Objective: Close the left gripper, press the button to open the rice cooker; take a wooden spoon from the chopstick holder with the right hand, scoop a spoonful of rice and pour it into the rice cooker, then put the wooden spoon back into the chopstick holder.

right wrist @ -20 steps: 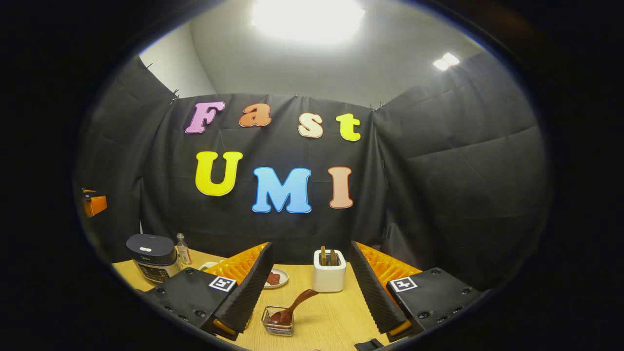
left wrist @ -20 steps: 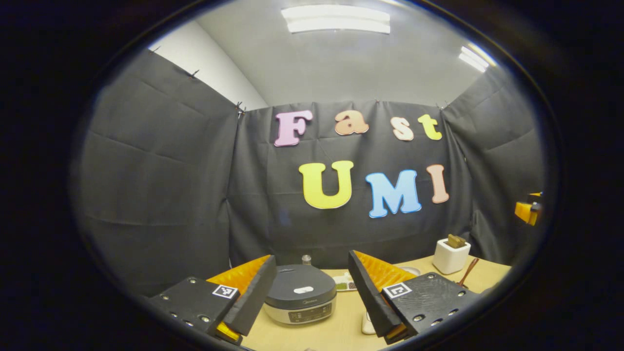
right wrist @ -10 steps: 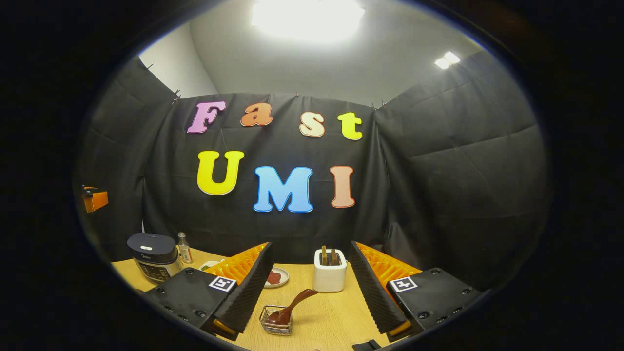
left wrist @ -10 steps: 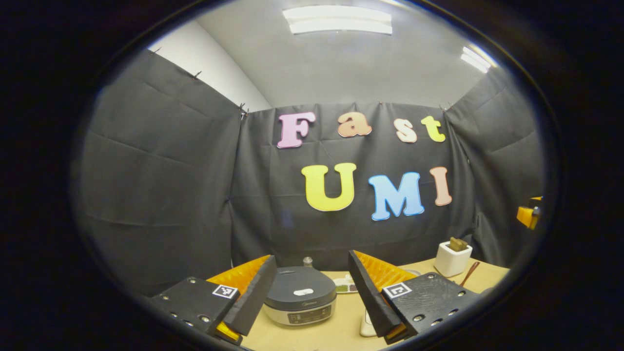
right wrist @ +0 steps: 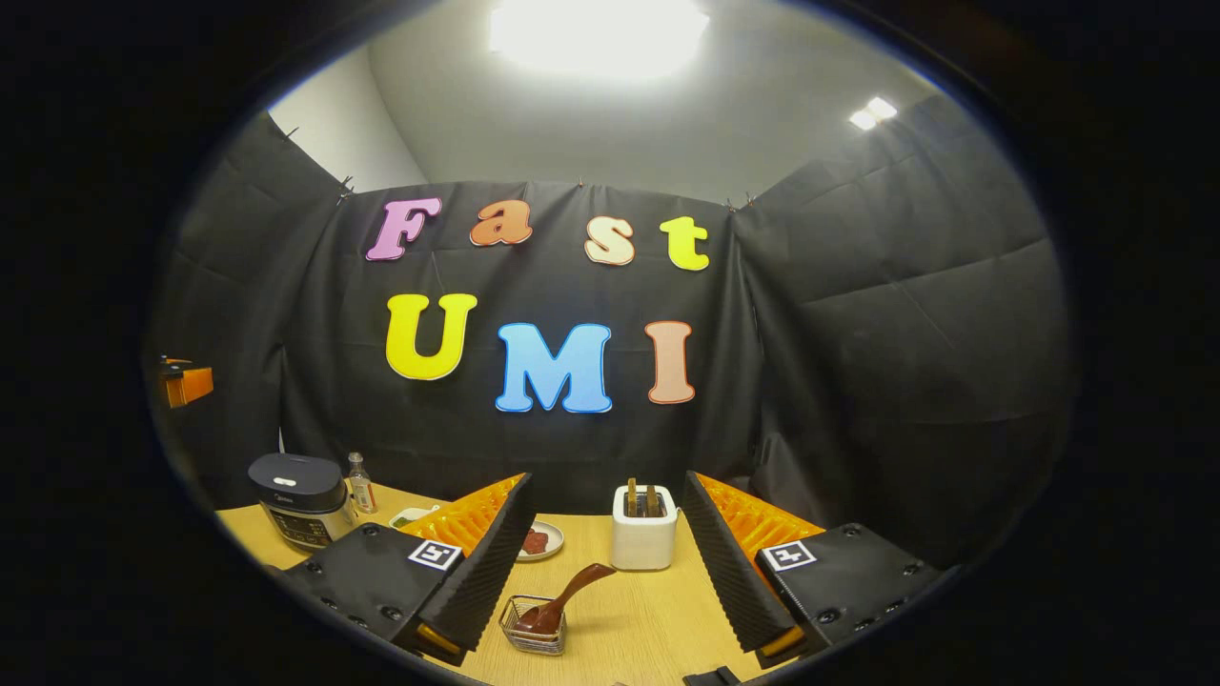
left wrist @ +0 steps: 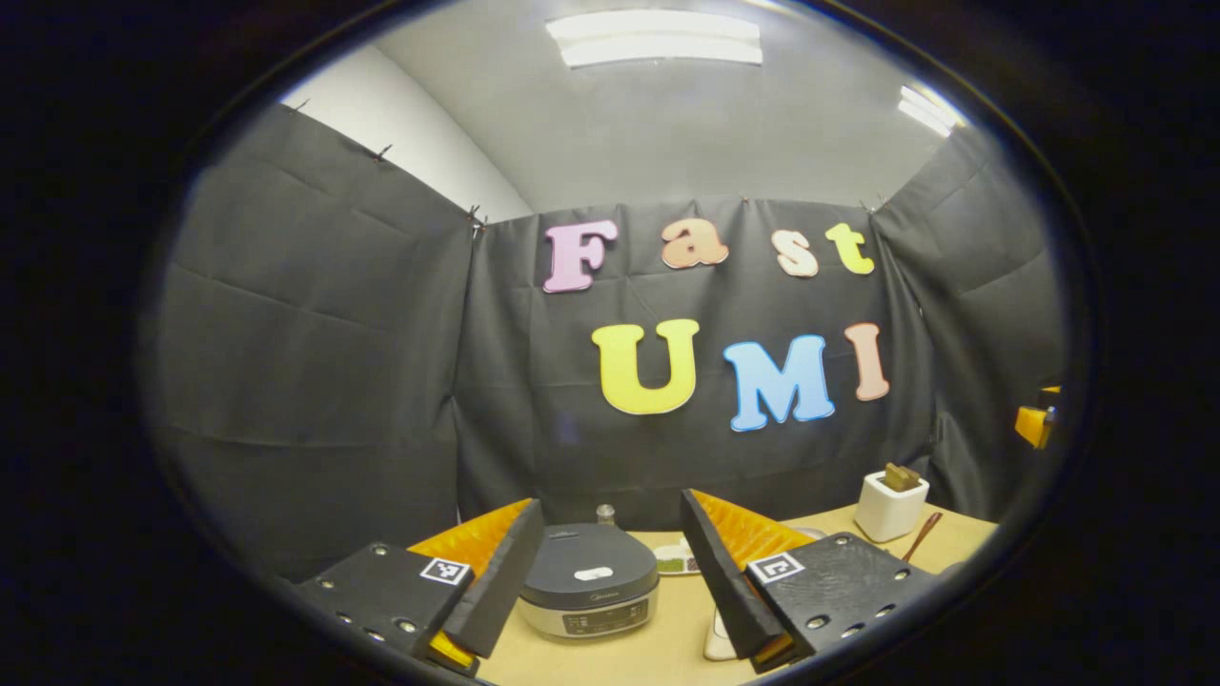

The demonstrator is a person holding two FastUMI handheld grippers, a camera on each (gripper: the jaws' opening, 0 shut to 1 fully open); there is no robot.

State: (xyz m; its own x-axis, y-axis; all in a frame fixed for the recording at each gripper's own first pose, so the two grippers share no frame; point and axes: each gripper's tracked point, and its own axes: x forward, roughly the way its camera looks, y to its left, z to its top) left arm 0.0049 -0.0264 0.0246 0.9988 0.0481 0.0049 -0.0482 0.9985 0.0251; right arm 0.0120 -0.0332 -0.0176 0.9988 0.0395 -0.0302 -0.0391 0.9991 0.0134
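Task barely begun: rice cooker [left wrist: 591, 589] lid down, button unpressed. Left hand-held gripper [left wrist: 610, 586] and right hand-held gripper [right wrist: 605, 572] both spread apart, holding nothing. Chopstick holder [right wrist: 643, 541] untouched on bench [right wrist: 648, 619].

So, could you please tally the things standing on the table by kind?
Rice cooker: 1
Bottle: 1
Chopstick holder: 1
Wire basket with a brown spoon: 1
Small dishes: 2
Total: 6
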